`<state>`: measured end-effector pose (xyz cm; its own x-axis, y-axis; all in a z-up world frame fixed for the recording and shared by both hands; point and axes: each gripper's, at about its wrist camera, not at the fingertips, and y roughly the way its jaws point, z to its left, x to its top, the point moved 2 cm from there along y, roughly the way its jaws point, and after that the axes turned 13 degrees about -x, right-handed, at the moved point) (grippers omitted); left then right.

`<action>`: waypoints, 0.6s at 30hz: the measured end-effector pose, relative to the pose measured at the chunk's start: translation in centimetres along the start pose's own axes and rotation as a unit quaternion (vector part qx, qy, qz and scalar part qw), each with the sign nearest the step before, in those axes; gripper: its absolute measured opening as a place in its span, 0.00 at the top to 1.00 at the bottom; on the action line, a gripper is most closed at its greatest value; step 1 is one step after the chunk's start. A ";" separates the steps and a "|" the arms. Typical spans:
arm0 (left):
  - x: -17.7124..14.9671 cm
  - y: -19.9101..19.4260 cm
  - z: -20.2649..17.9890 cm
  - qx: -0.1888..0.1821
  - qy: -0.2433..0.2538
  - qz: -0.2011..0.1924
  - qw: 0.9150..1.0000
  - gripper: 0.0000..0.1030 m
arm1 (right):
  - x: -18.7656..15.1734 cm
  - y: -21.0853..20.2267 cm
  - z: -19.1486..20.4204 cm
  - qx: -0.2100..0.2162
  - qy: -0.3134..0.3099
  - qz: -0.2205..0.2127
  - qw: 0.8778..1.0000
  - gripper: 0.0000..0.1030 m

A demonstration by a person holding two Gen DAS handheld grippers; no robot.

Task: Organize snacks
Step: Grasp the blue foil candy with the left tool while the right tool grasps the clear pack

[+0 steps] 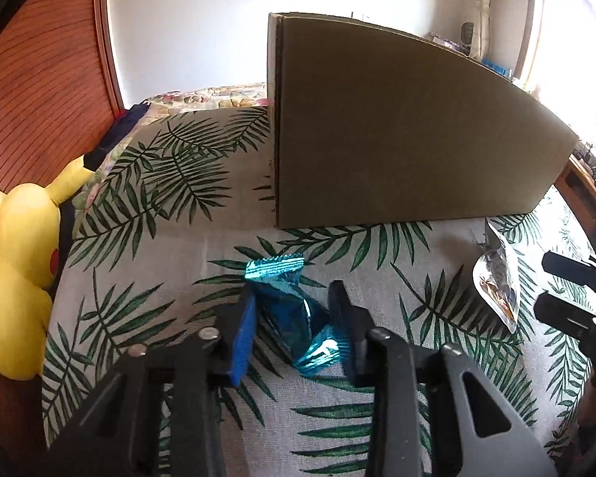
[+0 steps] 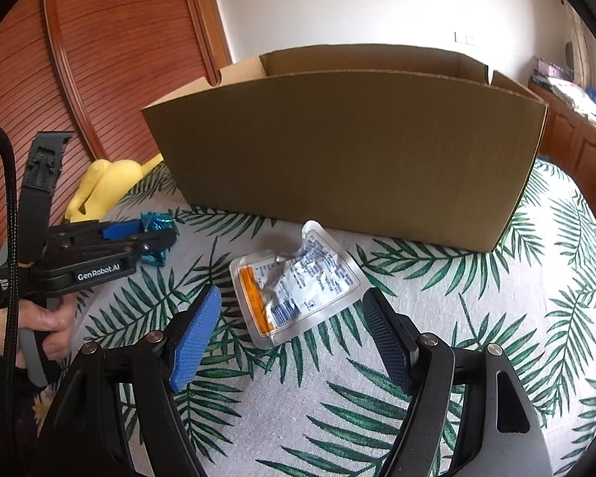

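A crumpled shiny blue snack wrapper (image 1: 294, 310) lies on the leaf-print cloth between the fingers of my left gripper (image 1: 294, 298). The jaws stand around it with small gaps, not clamped. The wrapper also shows in the right wrist view (image 2: 157, 222), with the left gripper (image 2: 155, 234) over it. A flat silver snack pouch (image 2: 294, 286) with an orange stripe lies in front of my right gripper (image 2: 292, 310), which is open wide, its fingers either side of the pouch's near end. The pouch shows at the right in the left wrist view (image 1: 496, 282). An open cardboard box (image 2: 349, 151) stands behind both snacks.
A yellow plush toy (image 1: 16, 270) lies at the table's left edge by a wooden slatted door (image 1: 39, 91). The leaf-print cloth (image 2: 536, 298) covers the table. Wooden cabinets (image 2: 584, 151) stand at the right.
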<state>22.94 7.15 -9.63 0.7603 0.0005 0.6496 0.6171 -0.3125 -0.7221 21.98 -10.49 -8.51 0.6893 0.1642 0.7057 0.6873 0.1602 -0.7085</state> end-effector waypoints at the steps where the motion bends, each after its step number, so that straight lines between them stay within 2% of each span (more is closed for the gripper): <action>1: 0.0 0.0 -0.1 0.000 0.001 -0.001 1.000 0.69 | 0.0 0.1 0.0 -0.002 0.000 0.002 1.000 0.27; 10: -0.1 -0.1 -0.2 0.004 0.000 -0.003 1.000 0.69 | 0.0 2.3 0.2 0.003 0.003 0.044 0.999 0.26; 18: -0.2 -0.3 -0.2 0.008 -0.004 -0.006 1.000 0.69 | 1.3 3.2 0.5 0.008 0.006 0.058 0.998 0.25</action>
<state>22.59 7.07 -9.53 0.7546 0.0115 0.6561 0.6291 -0.2967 -0.7184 24.99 -9.30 -9.87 0.7660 0.1713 0.6195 0.5996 0.1569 -0.7848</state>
